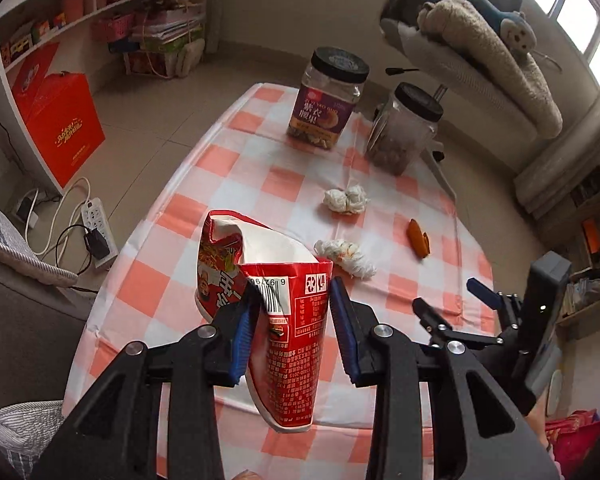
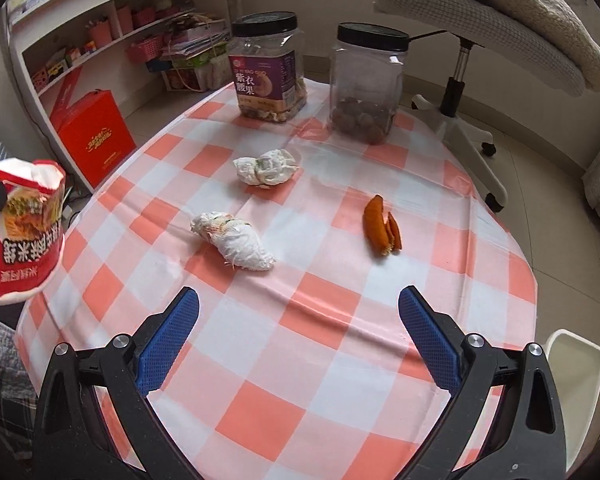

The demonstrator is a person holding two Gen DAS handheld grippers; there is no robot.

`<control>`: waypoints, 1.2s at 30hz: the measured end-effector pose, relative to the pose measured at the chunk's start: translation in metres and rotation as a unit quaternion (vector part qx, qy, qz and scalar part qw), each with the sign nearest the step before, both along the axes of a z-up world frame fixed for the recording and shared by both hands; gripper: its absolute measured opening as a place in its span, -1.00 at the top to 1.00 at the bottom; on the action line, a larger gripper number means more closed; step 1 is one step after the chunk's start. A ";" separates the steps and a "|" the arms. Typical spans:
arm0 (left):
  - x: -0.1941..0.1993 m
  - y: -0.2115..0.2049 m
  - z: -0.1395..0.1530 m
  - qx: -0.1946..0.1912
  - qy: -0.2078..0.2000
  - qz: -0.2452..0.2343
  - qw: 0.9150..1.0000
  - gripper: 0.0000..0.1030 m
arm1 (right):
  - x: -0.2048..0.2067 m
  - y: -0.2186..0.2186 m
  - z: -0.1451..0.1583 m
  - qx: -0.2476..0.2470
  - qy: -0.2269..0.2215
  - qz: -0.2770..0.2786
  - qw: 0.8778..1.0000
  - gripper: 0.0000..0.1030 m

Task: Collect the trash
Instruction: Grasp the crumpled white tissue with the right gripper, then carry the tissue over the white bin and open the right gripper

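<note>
My left gripper (image 1: pixel 294 294) is shut on a crumpled red instant-noodle cup (image 1: pixel 284 320), held above the near left edge of the checkered table (image 1: pixel 236 160). The cup also shows at the left of the right wrist view (image 2: pixel 20 236). My right gripper (image 2: pixel 298 308) is open and empty above the near part of the table (image 2: pixel 260 400); it also shows at the right of the left wrist view (image 1: pixel 448 292). On the table lie a near tissue wad (image 2: pixel 236 244), a far tissue wad (image 2: pixel 268 168) and orange peel (image 2: pixel 380 228). These also show in the left wrist view: near wad (image 1: pixel 346 258), far wad (image 1: pixel 346 199), peel (image 1: pixel 418 238).
Two black-lidded plastic jars stand at the table's far end: a purple-labelled nut jar (image 2: pixel 268 68) and a clear jar (image 2: pixel 366 84). An office chair (image 2: pixel 468 48) stands beyond the table on the right. Shelves and a red box (image 2: pixel 96 136) are at the left. A power strip (image 1: pixel 98 232) lies on the floor.
</note>
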State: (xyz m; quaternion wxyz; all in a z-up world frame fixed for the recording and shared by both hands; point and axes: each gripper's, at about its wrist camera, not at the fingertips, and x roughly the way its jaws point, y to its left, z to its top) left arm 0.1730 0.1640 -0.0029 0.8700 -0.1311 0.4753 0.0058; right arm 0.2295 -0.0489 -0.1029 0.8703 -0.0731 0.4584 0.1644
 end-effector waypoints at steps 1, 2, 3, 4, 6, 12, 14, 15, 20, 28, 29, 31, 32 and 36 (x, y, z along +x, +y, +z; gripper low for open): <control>-0.001 0.000 0.005 -0.005 -0.008 0.002 1.000 0.30 | 0.005 0.010 -0.007 -0.001 0.005 0.015 1.000 -0.82; -0.001 -0.001 0.009 -0.008 -0.013 0.003 1.000 0.30 | 0.012 0.020 -0.016 -0.004 0.011 0.024 1.000 -0.72; -0.001 -0.001 0.012 -0.007 -0.016 0.003 1.000 0.30 | 0.018 0.028 -0.024 -0.007 0.017 0.029 0.999 -0.67; -0.001 0.000 0.014 -0.002 -0.018 0.002 1.000 0.30 | 0.025 0.036 -0.031 -0.005 0.024 0.034 0.999 -0.57; -0.002 0.004 0.018 0.000 -0.024 0.006 1.000 0.30 | 0.036 0.048 -0.043 0.001 0.032 0.034 0.999 -0.51; -0.003 0.023 0.015 -0.003 -0.023 0.029 0.999 0.29 | 0.056 0.071 -0.069 0.005 0.051 0.031 0.998 0.00; -0.002 0.026 0.011 -0.001 -0.017 0.034 0.999 0.29 | 0.057 0.073 -0.072 0.017 0.053 0.030 0.998 0.37; -0.003 0.027 0.008 0.000 -0.015 0.037 0.999 0.29 | 0.056 0.072 -0.071 0.021 0.054 0.024 0.998 0.37; -0.007 0.034 0.008 0.002 -0.017 0.046 0.999 0.29 | 0.045 0.061 -0.061 0.042 0.059 -0.007 0.997 0.40; -0.014 0.023 0.015 -0.002 -0.031 0.032 0.999 0.29 | 0.002 0.035 -0.021 0.041 0.044 -0.039 0.997 0.40; -0.015 0.021 0.016 -0.004 -0.033 0.029 0.999 0.29 | -0.003 0.032 -0.015 0.038 0.041 -0.041 0.998 0.40; -0.017 0.014 0.017 -0.008 -0.034 0.020 0.999 0.29 | -0.014 0.025 -0.002 0.036 0.033 -0.047 0.998 0.40; -0.017 0.010 0.018 -0.010 -0.034 0.014 0.999 0.29 | -0.019 0.021 0.004 0.036 0.029 -0.049 0.998 0.40; -0.016 -0.002 0.019 -0.022 -0.035 0.001 0.999 0.29 | -0.035 0.004 0.028 0.036 0.007 -0.055 0.998 0.40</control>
